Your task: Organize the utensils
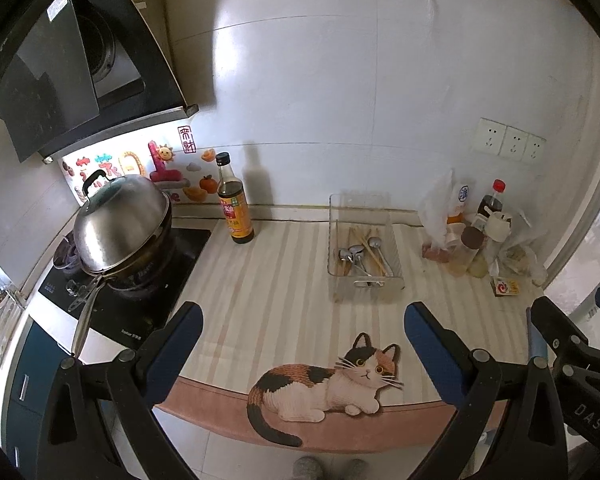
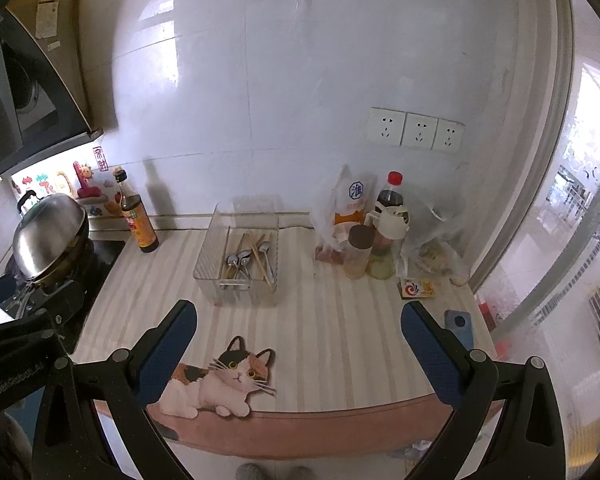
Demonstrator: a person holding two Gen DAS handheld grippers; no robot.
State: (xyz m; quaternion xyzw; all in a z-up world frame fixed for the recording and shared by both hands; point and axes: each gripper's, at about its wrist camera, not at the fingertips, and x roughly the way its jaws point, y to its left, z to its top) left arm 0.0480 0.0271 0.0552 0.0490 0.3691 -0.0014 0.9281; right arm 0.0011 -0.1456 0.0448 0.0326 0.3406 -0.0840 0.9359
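A clear plastic organizer tray [image 1: 363, 285] [image 2: 214, 288] stands on the striped mat near the wall. Metal spoons [image 1: 356, 253] [image 2: 239, 260] and wooden chopsticks [image 1: 370, 250] [image 2: 260, 260] lie inside it. My left gripper [image 1: 302, 312] is open and empty, held above the counter's front edge, well short of the tray. My right gripper [image 2: 300, 312] is open and empty too, at the same distance. The right gripper's fingers [image 1: 556, 320] show at the right edge of the left wrist view.
A striped mat with a cat picture [image 1: 328, 384] [image 2: 224, 384] covers the counter. A dark sauce bottle [image 1: 233, 200] [image 2: 138, 216] and a lidded wok on the stove [image 1: 120, 228] [image 2: 48, 236] are at the left. Bottles, jars and bags [image 1: 472, 236] [image 2: 376, 232] crowd the right, with a small box [image 2: 416, 288] and a blue phone [image 2: 458, 324].
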